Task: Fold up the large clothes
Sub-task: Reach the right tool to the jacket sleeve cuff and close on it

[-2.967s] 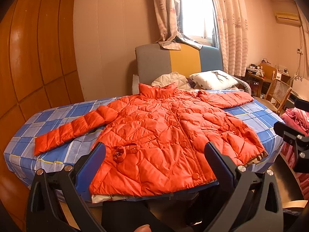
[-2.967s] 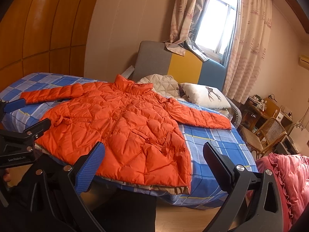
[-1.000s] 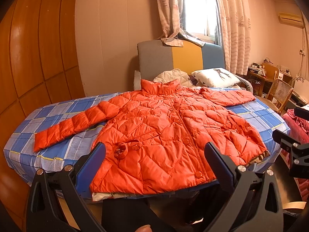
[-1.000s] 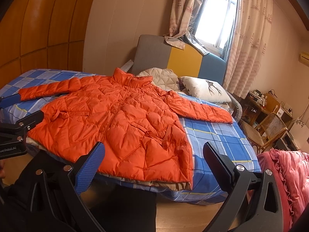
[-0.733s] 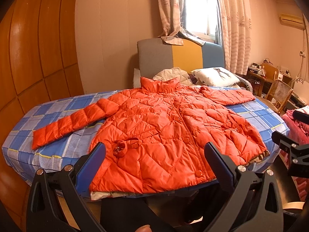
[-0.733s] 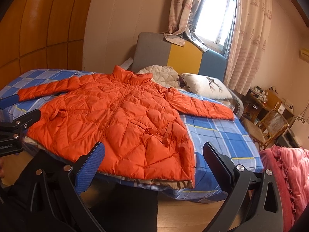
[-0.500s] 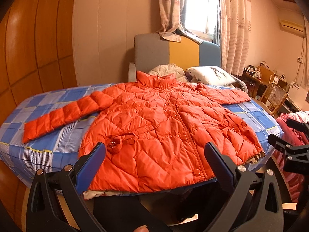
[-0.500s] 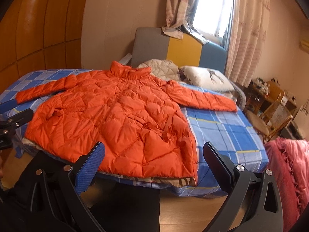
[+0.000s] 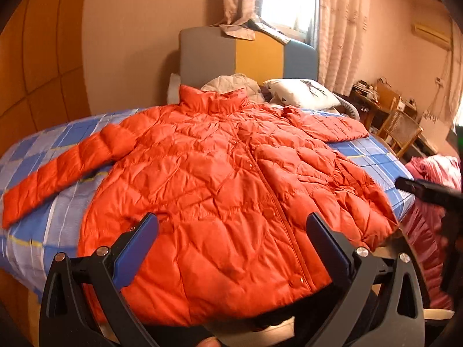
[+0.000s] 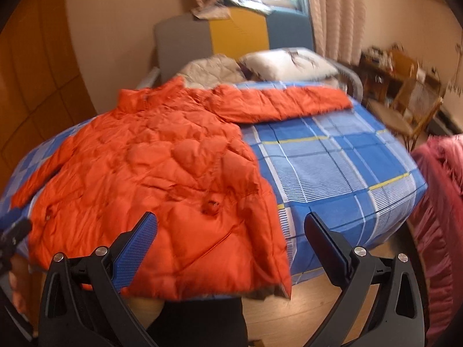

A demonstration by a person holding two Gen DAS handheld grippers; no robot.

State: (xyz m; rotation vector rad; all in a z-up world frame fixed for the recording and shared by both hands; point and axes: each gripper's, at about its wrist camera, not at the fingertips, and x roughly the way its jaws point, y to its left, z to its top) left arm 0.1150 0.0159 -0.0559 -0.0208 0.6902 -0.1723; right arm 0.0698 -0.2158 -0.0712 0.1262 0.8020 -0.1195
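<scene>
The orange puffer jacket (image 9: 220, 190) lies spread flat on the plaid bed (image 10: 341, 162); it looks light, puffy, slippery. Both grippers, left (image 9: 231, 245) and right (image 10: 231, 243), hover wide-jawed; the sleeve cuffs at 9 and 2 o'clock suit pinching

Jacket (image 9: 220, 179): glossy quilted orange fabric. Bedsheet (image 10: 332, 156): matt checked cloth. Wall panels (image 9: 37, 66): polished wood.

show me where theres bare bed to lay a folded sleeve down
The widest bare patch of bedsheet lies below the jacket's right sleeve, beside its hem. A narrower strip sits under the left sleeve. The middle is covered by the orange jacket; pillows crowd the head.
</scene>
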